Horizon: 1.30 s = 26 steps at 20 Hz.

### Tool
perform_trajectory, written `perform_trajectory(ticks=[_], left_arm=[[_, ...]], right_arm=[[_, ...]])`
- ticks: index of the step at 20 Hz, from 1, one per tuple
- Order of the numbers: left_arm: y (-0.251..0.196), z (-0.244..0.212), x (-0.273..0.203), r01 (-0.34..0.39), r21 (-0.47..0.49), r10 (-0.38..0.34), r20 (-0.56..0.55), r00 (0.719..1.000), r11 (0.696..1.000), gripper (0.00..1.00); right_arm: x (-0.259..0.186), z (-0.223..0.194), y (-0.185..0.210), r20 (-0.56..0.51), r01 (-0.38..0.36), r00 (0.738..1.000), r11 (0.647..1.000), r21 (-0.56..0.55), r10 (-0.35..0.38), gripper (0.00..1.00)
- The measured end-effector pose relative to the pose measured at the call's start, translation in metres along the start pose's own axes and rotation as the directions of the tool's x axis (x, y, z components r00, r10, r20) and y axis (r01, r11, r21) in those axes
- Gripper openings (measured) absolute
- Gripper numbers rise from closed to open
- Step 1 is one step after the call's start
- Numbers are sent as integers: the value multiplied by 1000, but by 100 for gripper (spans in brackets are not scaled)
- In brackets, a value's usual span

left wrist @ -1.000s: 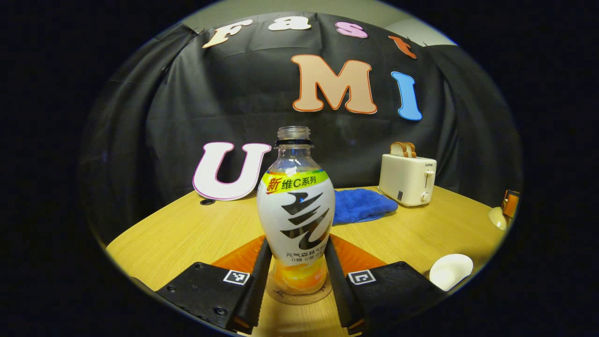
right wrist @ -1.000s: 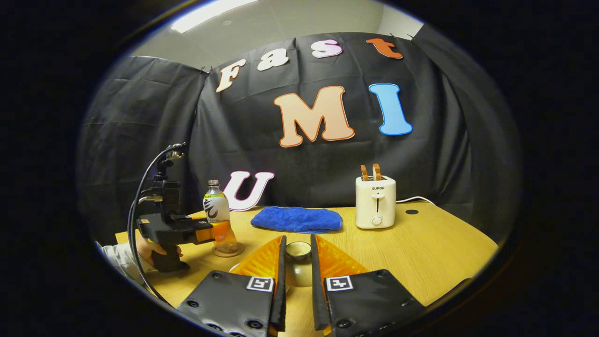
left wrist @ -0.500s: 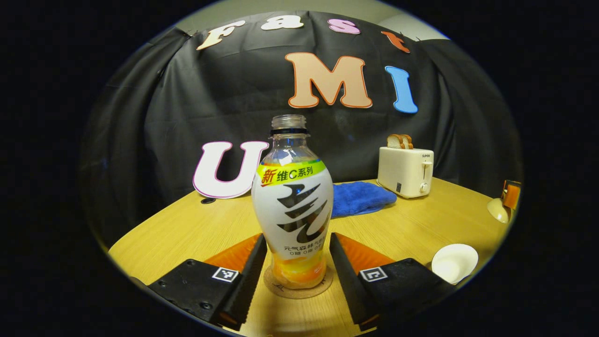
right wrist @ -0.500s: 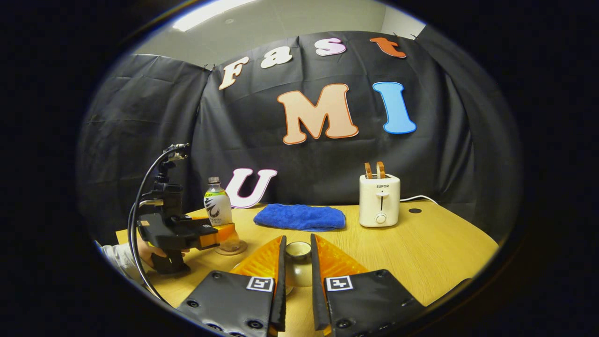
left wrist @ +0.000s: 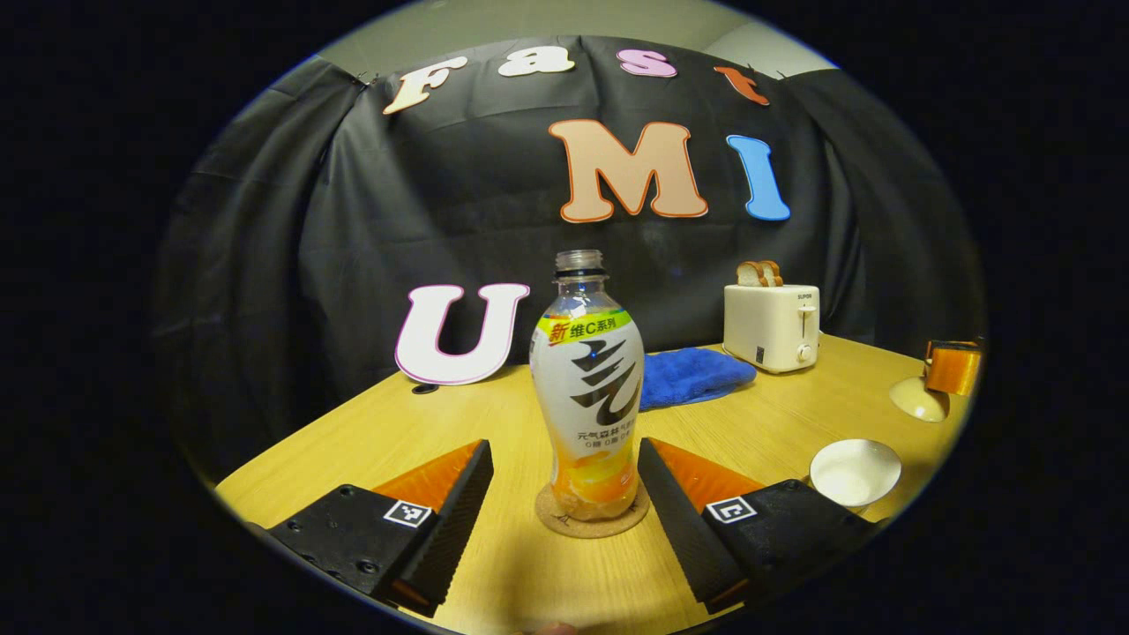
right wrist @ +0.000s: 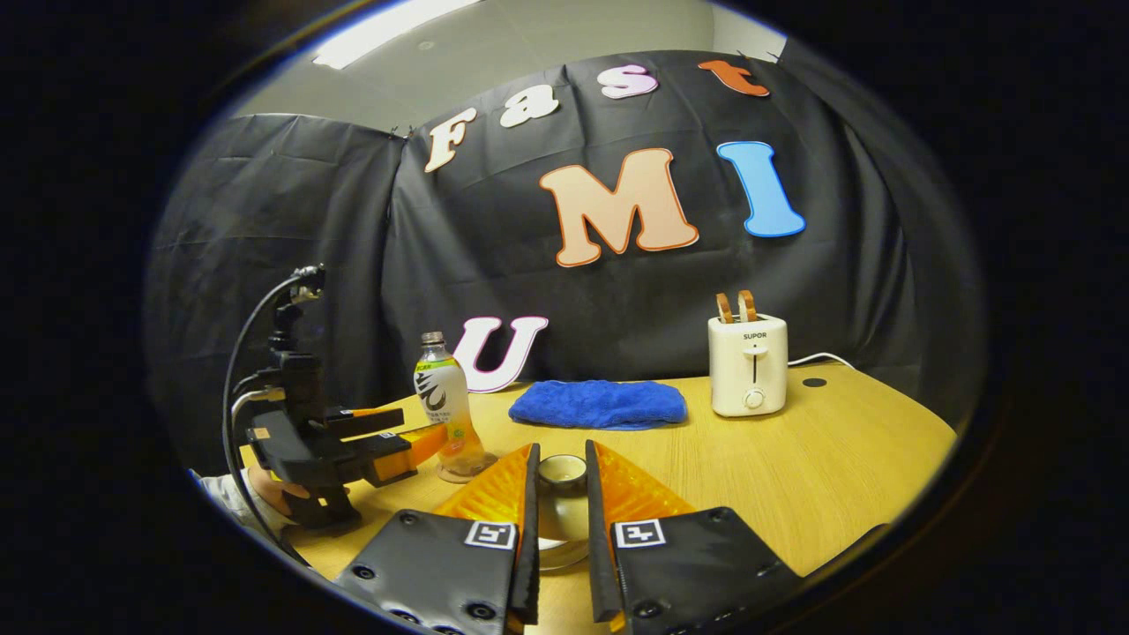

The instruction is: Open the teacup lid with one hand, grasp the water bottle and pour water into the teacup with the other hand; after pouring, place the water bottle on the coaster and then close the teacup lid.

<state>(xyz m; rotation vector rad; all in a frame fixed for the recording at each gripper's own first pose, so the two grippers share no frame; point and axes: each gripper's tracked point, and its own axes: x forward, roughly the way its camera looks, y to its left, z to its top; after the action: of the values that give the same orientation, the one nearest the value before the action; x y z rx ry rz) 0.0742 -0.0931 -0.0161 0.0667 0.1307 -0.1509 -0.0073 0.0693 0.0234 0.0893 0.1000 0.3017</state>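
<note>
Left claw (left wrist: 564, 494) withdrew over wooden table (left wrist: 794, 414).

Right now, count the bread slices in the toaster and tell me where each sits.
2. Both slices stand upright side by side in the slots of the white toaster: the left slice and the right slice. More could hide inside.

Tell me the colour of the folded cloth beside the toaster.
Blue cloth; clearest in the right gripper view.
</note>
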Motion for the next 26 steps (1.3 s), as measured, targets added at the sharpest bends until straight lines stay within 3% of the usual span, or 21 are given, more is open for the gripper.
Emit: perform_trajectory(ticks=[12, 22, 26], left_arm=[[30, 11, -54, -49, 26, 47, 74, 996, 998, 96], [18, 12, -72, -14, -10, 15, 102, 995, 1000, 96], [12, 5, -72, -1, -31, 4, 87, 996, 1000, 96]], right_arm=[[22, -39, 26, -60, -16, 998, 1000, -14, 15, 26], [32, -56, 24, -87, 26, 996, 998, -51, -30, 26], [30, -56, 24, -79, 33, 996, 997, -66, -39, 31]])
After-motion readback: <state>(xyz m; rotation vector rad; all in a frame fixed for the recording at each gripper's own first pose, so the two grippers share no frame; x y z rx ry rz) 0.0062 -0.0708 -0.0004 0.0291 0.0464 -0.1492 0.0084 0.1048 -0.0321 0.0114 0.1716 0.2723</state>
